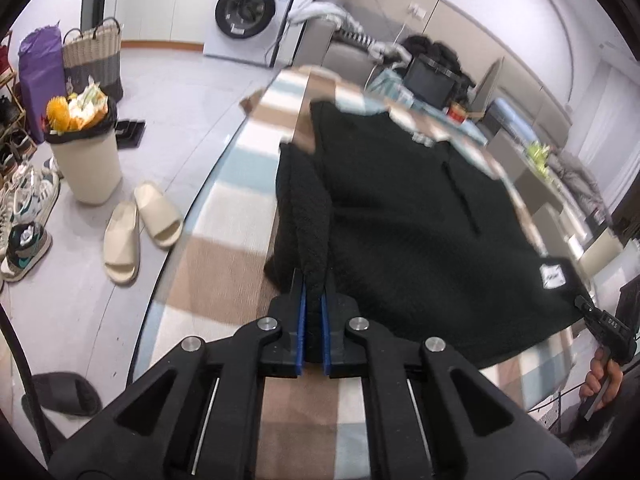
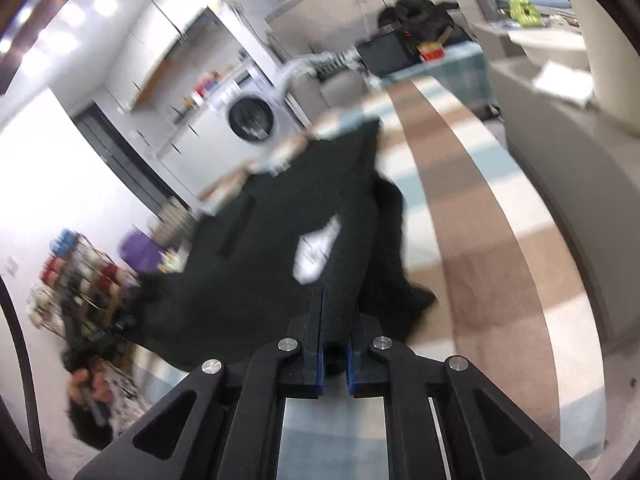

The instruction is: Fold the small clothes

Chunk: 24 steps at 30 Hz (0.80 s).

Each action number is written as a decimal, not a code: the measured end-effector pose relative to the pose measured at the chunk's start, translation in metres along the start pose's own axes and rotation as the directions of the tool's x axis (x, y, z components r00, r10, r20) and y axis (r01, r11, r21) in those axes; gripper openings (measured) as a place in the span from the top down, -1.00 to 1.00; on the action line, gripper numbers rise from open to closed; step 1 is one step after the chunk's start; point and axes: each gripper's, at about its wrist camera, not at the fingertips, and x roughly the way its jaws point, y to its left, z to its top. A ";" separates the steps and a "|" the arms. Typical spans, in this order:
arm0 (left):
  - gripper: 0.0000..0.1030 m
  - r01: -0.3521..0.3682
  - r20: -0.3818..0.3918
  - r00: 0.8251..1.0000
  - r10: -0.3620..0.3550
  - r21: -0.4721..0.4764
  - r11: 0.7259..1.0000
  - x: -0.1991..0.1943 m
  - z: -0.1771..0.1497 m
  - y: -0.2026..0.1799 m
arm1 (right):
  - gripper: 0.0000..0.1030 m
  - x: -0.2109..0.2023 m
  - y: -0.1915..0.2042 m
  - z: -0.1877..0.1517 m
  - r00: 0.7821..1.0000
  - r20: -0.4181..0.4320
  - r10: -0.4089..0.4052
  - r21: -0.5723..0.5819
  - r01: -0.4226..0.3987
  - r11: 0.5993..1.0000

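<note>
The big black fuzzy top point(image 1: 420, 220) lies spread on the table point(image 1: 224, 256), which has a cloth of brown, white and blue squares on it. Both tongs are pinched shut on the near edge of the top: the left tongs point(image 1: 314, 280) hold a thick bunched bit at its left side, and the right tongs point(image 2: 334, 312) hold the corner near the white label point(image 2: 318, 250). The step looks like lifting that near edge to fold it over to the far side. To do it well, both hands should rise together and go the same speed, so the edge stays straight and does not sag in the middle. The cloth should stay pulled just tight, and the bunched left bit should be laid flat, not rolled under. The pictures are blurry, so I cannot tell how high the edge is off the table. Far away in the room stands a white washing machine point(image 1: 250, 12). On the floor at the left are a cream bin point(image 1: 86, 160) full of rubbish, a woven basket point(image 1: 94, 56), and two cream slippers point(image 1: 140, 228).
</note>
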 end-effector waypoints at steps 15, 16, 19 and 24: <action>0.94 0.078 0.186 0.980 -0.071 -0.031 0.997 0.047 0.171 -0.009 | 0.86 0.070 0.020 0.180 0.971 0.230 -0.059 0.054 0.048 0.997; 0.93 0.075 0.181 0.981 -0.069 -0.029 0.997 0.056 0.179 -0.010 | 0.86 0.078 0.017 0.188 0.969 0.237 -0.071 0.068 0.056 0.996; 0.93 0.065 0.144 0.988 -0.058 -0.045 0.997 0.087 0.196 -0.008 | 0.86 0.094 0.013 0.195 0.974 0.208 -0.091 0.080 0.076 0.994; 0.93 0.062 0.054 0.997 -0.057 -0.092 0.994 0.133 0.185 0.004 | 0.86 0.116 -0.013 0.167 0.990 0.065 -0.124 0.091 0.118 0.989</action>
